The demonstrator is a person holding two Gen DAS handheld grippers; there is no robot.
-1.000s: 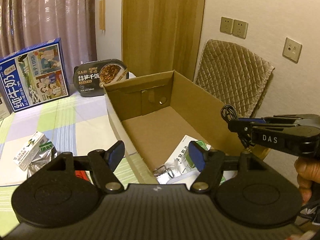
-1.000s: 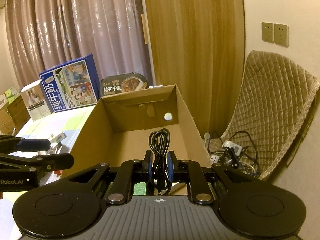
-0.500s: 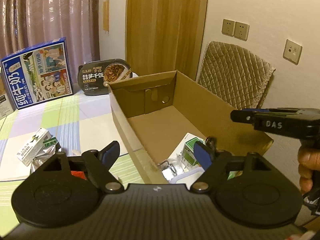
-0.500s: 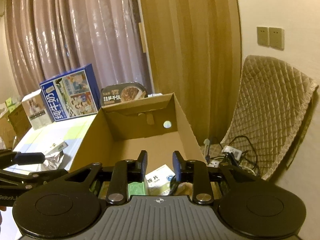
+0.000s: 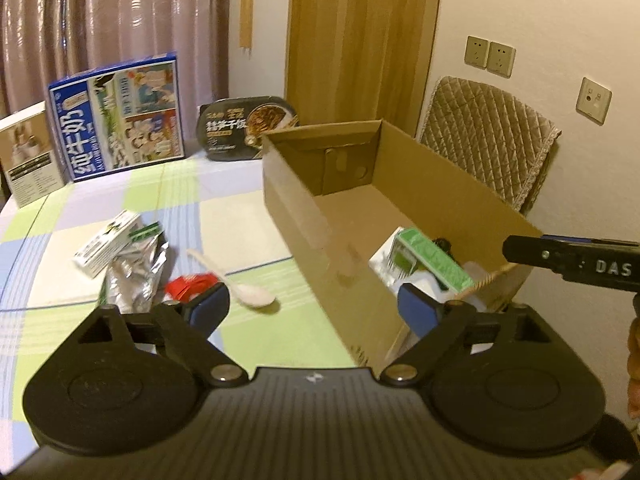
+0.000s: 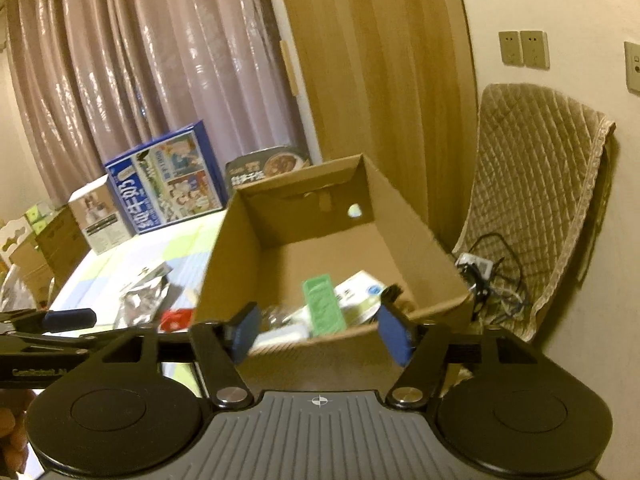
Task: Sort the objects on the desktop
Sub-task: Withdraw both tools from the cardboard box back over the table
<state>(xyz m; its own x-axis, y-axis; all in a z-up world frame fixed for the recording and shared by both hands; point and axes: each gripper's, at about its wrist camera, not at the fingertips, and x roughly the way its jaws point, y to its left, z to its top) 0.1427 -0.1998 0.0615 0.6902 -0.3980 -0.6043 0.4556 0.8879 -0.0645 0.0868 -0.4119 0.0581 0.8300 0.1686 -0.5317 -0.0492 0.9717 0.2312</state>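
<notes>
An open cardboard box stands on the table's right side. A green-and-white box, a white packet and a black cable lie inside it. On the checked cloth to the left lie a white spoon, a red wrapper, a foil pouch and a small white carton. My left gripper is open and empty above the box's near left corner. My right gripper is open and empty at the box's near edge.
A blue milk carton box, a black meal tray and a small white box stand at the table's far edge. A quilted chair back and floor cables are right of the box.
My right gripper opened and let the black cable drop into the box, then drew back. My left gripper rose and drew back, so the spoon and wrapper came into view.
</notes>
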